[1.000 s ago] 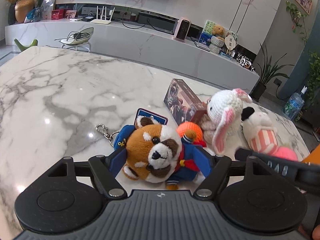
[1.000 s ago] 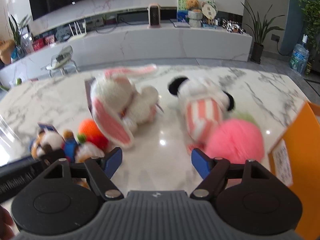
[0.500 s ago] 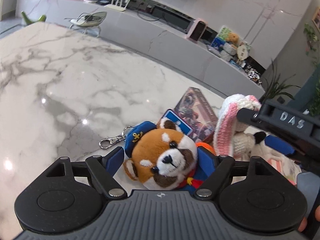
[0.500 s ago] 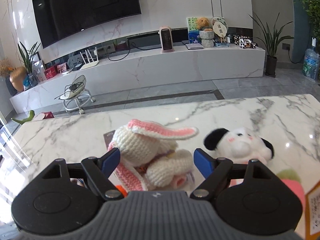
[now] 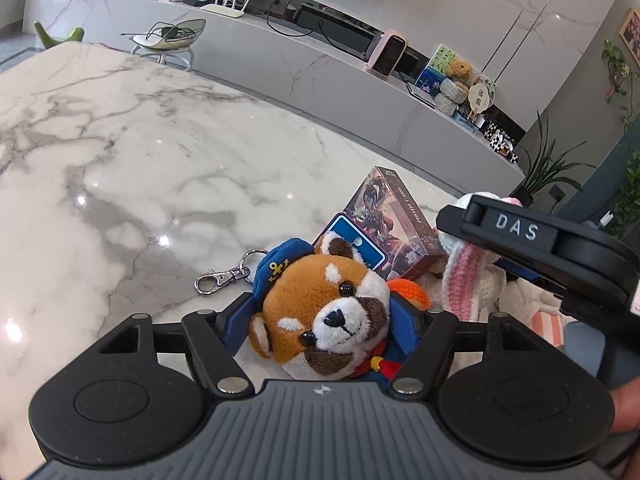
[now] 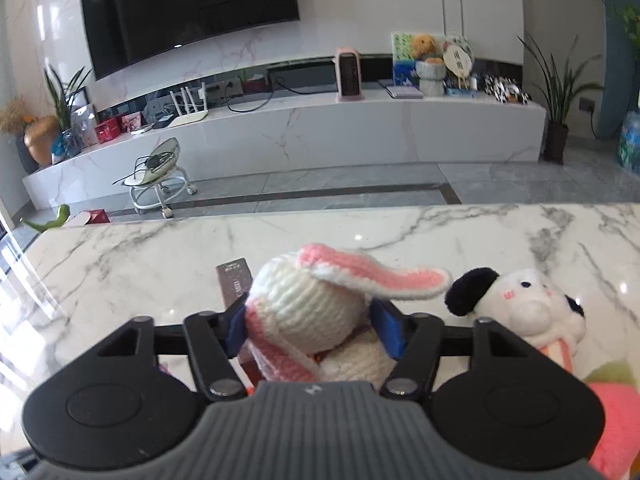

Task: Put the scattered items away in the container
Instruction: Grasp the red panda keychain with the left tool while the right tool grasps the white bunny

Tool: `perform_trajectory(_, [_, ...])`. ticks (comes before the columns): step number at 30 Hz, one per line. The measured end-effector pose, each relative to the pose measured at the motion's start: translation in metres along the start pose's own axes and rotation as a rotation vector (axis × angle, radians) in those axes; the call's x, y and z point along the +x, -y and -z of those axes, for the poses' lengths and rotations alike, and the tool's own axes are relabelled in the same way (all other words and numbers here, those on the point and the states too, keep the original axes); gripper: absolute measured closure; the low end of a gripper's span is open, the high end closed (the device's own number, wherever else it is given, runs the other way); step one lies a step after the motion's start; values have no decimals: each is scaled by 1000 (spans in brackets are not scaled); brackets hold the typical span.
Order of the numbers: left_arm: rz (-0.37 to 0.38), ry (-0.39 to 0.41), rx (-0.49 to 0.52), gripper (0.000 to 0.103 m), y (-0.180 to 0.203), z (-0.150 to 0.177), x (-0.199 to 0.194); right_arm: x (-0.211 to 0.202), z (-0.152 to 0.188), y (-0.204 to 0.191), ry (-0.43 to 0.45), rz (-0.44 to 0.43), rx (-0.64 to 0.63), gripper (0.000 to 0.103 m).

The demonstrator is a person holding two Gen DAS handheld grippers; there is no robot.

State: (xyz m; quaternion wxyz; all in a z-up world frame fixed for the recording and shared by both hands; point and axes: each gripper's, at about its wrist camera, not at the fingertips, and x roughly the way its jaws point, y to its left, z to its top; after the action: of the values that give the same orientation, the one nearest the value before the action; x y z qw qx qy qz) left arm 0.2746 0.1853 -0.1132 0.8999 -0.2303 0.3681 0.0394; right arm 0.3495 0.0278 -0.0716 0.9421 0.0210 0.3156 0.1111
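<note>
- Your left gripper (image 5: 320,316) had just been closing, its pads pressed on the panda (image 5: 324,312) on the table (image 5: 120,168).
- Your right gripper (image 6: 312,326) had just been closing and clamped the bunny (image 6: 316,304); "DAS" showed on its side.
- One box (image 5: 390,224), lettering unreadable, lay behind; one dog (image 6: 524,304) sat beside the bunny.

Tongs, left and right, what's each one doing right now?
Left tongs: closing on the red panda plush.
Right tongs: closing on the knitted bunny.
</note>
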Motion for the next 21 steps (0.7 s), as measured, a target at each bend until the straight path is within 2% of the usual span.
perform_trajectory(2, [-13, -3, 11, 25, 3, 1, -1, -5, 2, -1, 3, 3, -22, 47])
perform_trajectory(7, [-35, -11, 24, 27, 8, 3, -9, -15, 3, 0, -12, 5, -22, 52])
perform_trajectory(16, [-66, -26, 78, 28, 18, 21, -34, -52, 21, 2, -51, 9, -11, 53])
perform_trajectory(21, [-85, 1, 121, 29, 28, 29, -61, -85, 27, 3, -36, 17, -11, 53])
